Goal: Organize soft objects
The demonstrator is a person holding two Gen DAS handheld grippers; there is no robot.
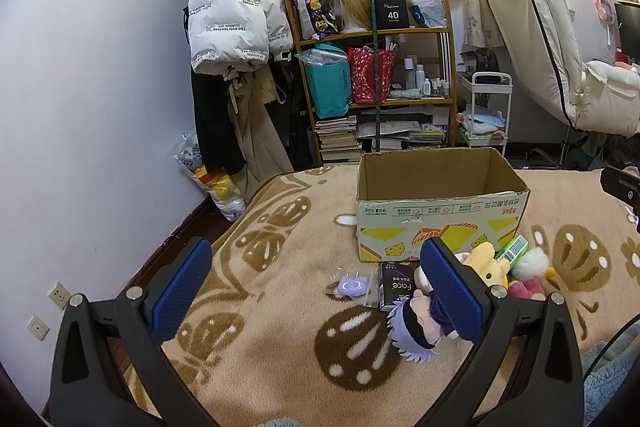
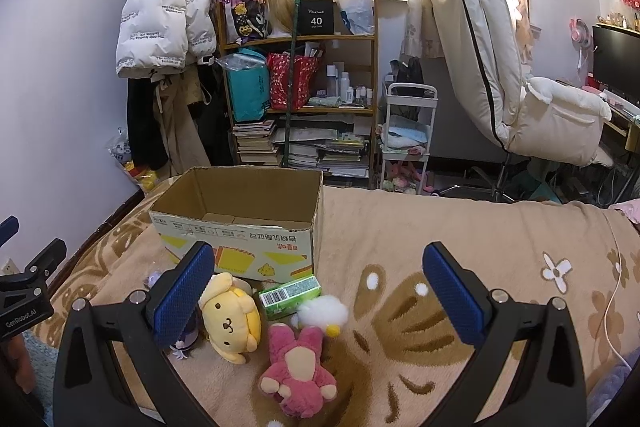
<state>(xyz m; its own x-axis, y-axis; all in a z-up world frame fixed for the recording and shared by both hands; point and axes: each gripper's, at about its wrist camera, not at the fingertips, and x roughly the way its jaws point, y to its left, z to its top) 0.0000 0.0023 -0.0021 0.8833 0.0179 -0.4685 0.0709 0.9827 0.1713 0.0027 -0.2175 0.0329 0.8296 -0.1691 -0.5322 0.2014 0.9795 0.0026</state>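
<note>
An open cardboard box (image 1: 440, 219) stands on the beige blanket; it also shows in the right wrist view (image 2: 240, 231) and looks empty. In front of it lie a yellow dog plush (image 2: 232, 319), a pink bear plush (image 2: 298, 375), a white fluffy plush (image 2: 322, 311) and a purple-haired doll (image 1: 416, 327). My left gripper (image 1: 316, 291) is open above the blanket, its right finger over the doll. My right gripper (image 2: 320, 295) is open, hovering over the plush toys.
A green carton (image 2: 290, 295), a black "Face" packet (image 1: 394, 287) and a small purple item in a clear bag (image 1: 352, 285) lie by the box. A cluttered shelf (image 2: 300, 75), hanging coats (image 1: 236, 19) and a reclined chair (image 2: 500, 67) stand beyond the bed.
</note>
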